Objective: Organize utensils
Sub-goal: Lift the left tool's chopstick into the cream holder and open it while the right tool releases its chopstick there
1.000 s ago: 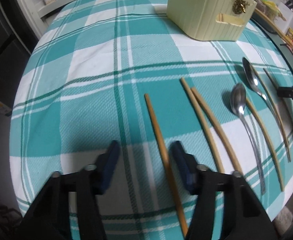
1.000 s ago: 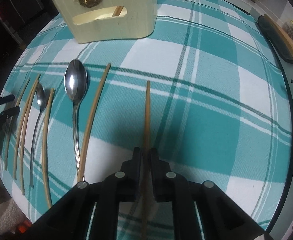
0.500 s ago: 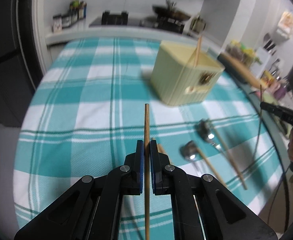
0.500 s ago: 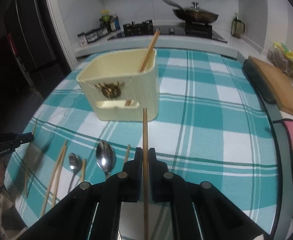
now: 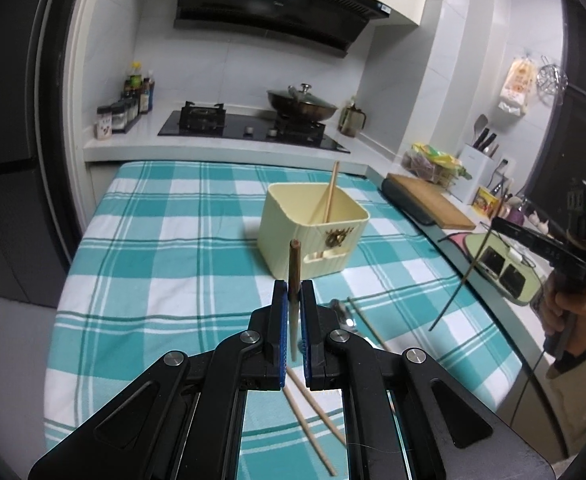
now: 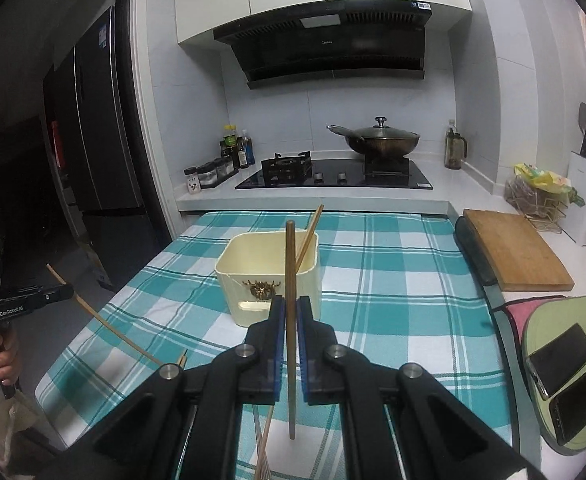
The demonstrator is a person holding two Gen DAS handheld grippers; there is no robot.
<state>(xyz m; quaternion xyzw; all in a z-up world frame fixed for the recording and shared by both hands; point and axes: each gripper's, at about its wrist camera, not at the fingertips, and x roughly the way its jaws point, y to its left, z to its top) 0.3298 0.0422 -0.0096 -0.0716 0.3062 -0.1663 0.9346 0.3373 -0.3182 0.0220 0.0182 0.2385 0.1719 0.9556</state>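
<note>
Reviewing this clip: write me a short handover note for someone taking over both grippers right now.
Left gripper: shut on a chopstick, held above the cloth.
Right gripper: shut on another chopstick, also lifted, pointing toward the cream holder.
Holder stands on the checked tablecloth, with one chopstick already leaning inside.
Done: one chopstick is in the holder and two more are off the table.
Left: drop both held chopsticks into the holder, then collect the loose chopsticks and a spoon lying near the front of the cloth. More pieces may be hidden behind the grippers.
</note>
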